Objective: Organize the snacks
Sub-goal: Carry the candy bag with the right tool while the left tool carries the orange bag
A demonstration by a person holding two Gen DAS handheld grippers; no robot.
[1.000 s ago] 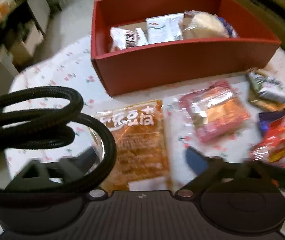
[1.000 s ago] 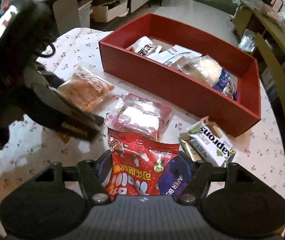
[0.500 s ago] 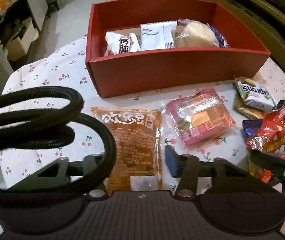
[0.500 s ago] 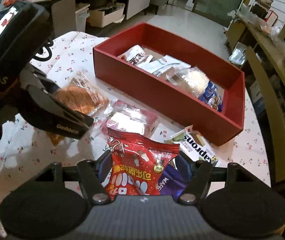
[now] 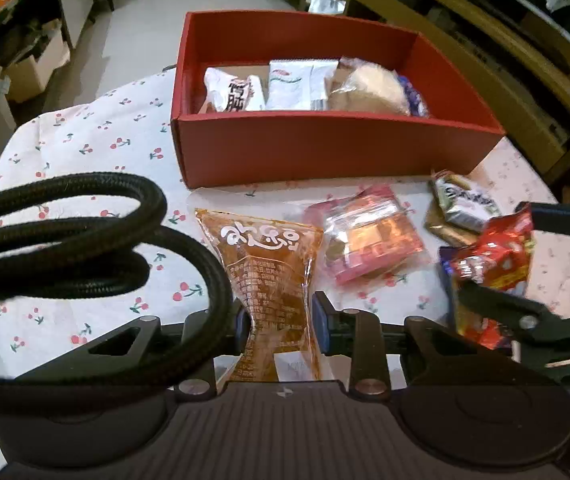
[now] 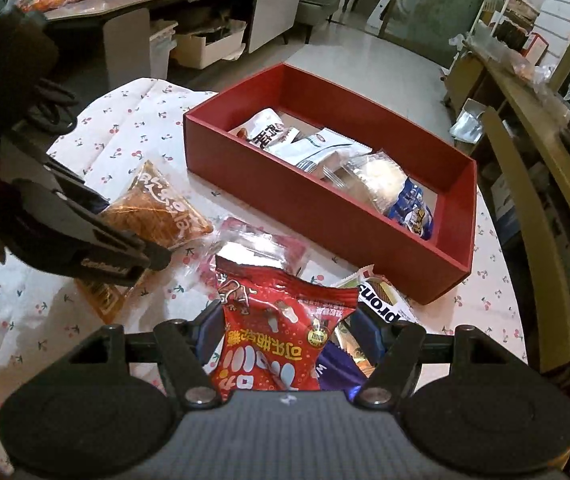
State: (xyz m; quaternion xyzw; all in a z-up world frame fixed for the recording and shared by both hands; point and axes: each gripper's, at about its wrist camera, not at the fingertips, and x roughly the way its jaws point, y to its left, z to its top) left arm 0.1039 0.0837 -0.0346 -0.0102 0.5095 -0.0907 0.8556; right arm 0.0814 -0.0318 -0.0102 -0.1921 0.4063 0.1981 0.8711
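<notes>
Your left gripper is clamped on the near end of the orange snack packet, pinching it into a waist, while the far end lies on the cherry-print worktop. Your right gripper is closed on the red snack bag, held just above the purple wrapper and the white wafer pack. The red box sits straight ahead, with a row of packets along its near wall and bare floor behind them.

Both grips look narrow and low on the packets, so I'd expect them to droop and swing. Lift each one high enough that its hanging end clears the box's front wall, or it may snag and shove the box. Go one hand at a time: the two grippers are close together, and the pink packet lies between them. Aim for the open floor at the back, lower before you release, and avoid piling onto the wrapped bun.
</notes>
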